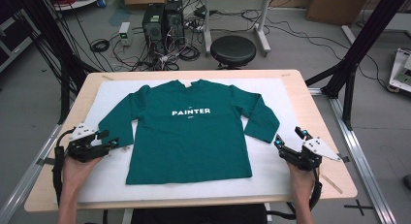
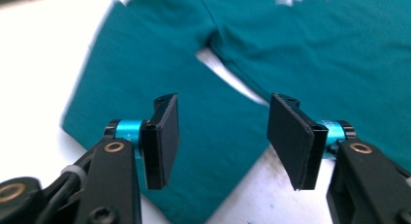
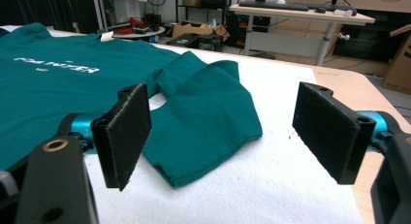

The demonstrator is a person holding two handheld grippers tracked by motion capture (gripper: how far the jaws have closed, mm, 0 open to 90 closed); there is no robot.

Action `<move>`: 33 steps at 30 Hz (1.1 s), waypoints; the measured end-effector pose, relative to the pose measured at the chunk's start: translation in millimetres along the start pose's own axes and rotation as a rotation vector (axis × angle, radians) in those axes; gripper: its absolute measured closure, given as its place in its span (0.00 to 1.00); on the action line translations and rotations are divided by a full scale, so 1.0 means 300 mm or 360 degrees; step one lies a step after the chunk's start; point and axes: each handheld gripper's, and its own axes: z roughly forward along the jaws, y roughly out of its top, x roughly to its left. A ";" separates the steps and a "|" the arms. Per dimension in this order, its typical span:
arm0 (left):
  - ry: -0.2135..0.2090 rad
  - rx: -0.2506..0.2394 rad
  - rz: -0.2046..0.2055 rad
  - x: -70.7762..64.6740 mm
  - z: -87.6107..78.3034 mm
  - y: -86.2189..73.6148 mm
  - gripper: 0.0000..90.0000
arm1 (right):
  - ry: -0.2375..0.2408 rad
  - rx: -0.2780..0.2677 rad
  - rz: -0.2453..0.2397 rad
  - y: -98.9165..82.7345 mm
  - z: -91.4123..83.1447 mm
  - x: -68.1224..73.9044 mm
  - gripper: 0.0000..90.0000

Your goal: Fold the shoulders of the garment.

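High view: green shirt (image 1: pixel 191 134) flat on the white pad (image 1: pixel 271 178), left gripper (image 1: pixel 110 139) at one cuff, right gripper (image 1: pixel 287 140) by the other sleeve — left gripper view: jaws apart over the sleeve cuff (image 2: pixel 213 151), nothing pinched — right gripper view: jaws wide apart, sleeve end (image 3: pixel 208 122) just ahead.

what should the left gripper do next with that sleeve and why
Probably ease the left gripper down and close on the sleeve. Its jaws stand apart above the cuff end, not yet pressing the cloth, and the green shirt lies flat and unfolded on the white mat, so a grip likely comes first.
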 end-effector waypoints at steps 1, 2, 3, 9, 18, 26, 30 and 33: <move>-0.0024 0.0036 0.0016 -0.004 0.007 0.000 0.55 | -0.0003 -0.0003 -0.0004 0.000 0.001 0.001 0.24; -0.0033 0.0080 0.0027 -0.009 0.016 -0.001 0.55 | -0.0003 -0.0003 -0.0004 0.000 0.001 0.001 0.24; -0.0035 0.0140 0.0038 -0.013 0.029 -0.003 0.55 | -0.0006 -0.0003 -0.0006 0.000 0.001 0.001 0.24; 0.0007 0.0284 0.0121 -0.021 0.064 -0.011 0.57 | -0.0011 -0.0001 -0.0018 0.000 0.002 0.000 0.24; -0.0014 0.0273 0.0008 0.014 0.072 -0.017 0.57 | -0.0024 0.0021 -0.0019 0.002 0.005 0.004 0.24; 0.0001 0.0262 0.0050 -0.008 0.075 -0.012 0.88 | -0.0040 0.0025 -0.0031 0.003 0.007 0.005 0.24; 0.0025 0.0243 -0.0017 -0.004 0.071 -0.007 0.95 | -0.0045 0.0025 -0.0025 0.003 0.006 0.007 0.24; 0.0007 0.0147 -0.0091 0.001 0.051 0.007 0.95 | -0.0050 0.0030 -0.0023 0.003 0.006 0.009 0.24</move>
